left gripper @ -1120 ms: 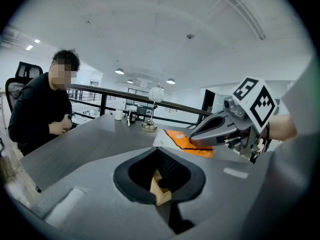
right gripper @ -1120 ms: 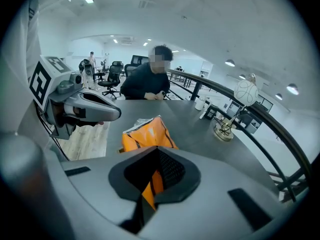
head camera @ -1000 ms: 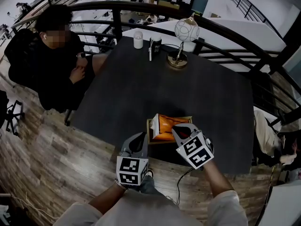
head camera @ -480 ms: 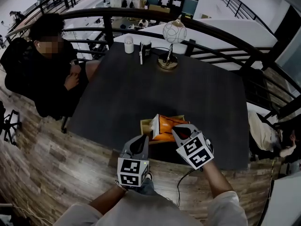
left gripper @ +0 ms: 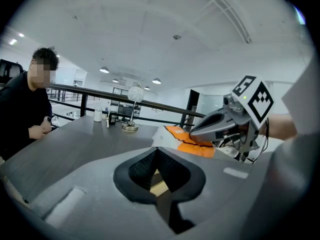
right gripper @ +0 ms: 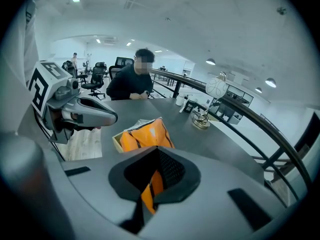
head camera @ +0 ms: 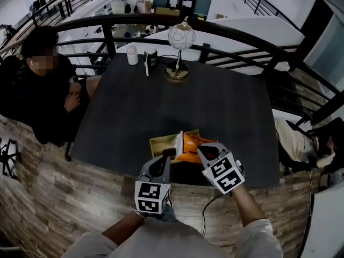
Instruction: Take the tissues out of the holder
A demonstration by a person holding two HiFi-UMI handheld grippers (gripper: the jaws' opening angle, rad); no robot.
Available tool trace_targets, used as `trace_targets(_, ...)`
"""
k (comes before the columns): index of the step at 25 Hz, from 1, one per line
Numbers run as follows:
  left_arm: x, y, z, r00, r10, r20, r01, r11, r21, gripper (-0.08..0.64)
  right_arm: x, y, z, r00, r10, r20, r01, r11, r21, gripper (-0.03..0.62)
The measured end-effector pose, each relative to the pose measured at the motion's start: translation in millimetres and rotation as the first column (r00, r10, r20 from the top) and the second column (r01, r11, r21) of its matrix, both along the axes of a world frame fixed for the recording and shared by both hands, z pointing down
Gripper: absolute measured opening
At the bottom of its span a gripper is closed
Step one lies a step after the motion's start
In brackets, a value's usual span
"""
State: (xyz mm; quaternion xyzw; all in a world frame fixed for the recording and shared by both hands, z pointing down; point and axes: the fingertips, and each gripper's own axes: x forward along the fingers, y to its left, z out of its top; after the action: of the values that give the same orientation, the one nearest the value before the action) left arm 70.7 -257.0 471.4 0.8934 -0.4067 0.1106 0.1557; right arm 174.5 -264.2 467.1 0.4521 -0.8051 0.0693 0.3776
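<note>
An orange tissue pack [head camera: 192, 145] with a white end [head camera: 178, 142] leans up out of a shallow tan wooden holder [head camera: 159, 142] near the table's front edge. My right gripper [head camera: 203, 153] is shut on the pack's near end, and orange wrapper shows between its jaws [right gripper: 152, 184]. My left gripper [head camera: 163, 160] is at the holder's near left corner, jaws closed on its tan edge [left gripper: 159, 186]. In the left gripper view the right gripper [left gripper: 197, 131] lies over the pack [left gripper: 192, 145]. In the right gripper view the left gripper [right gripper: 112, 118] hangs beside the holder [right gripper: 117, 140].
At the dark table's [head camera: 215, 112] far end stand a globe lamp [head camera: 181, 37], a white cup [head camera: 132, 55] and a black cup [head camera: 151, 56]. A person [head camera: 40, 90] sits at the left side. A dark railing [head camera: 258, 42] curves behind; wood floor lies below the front edge.
The orange pack has tipped up and toward the right, baring the holder's tan inside on its left. Both grippers have shifted slightly along with it.
</note>
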Motion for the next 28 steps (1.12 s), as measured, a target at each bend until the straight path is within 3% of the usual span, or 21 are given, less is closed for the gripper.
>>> trace_targets(14,46,21,5,0.993,0.121,0.005,-0.121,0.993,-0.012,-0.014,48,32,7,0.991,0.131,0.009,-0.131,0.991,-0.016,0.008)
trace_targets(28,87,41,18,0.972,0.231,0.032,-0.23,0.973,-0.033,-0.014,100,63,26,0.963,0.268,0.039,-0.267,0.963,-0.031,0.008)
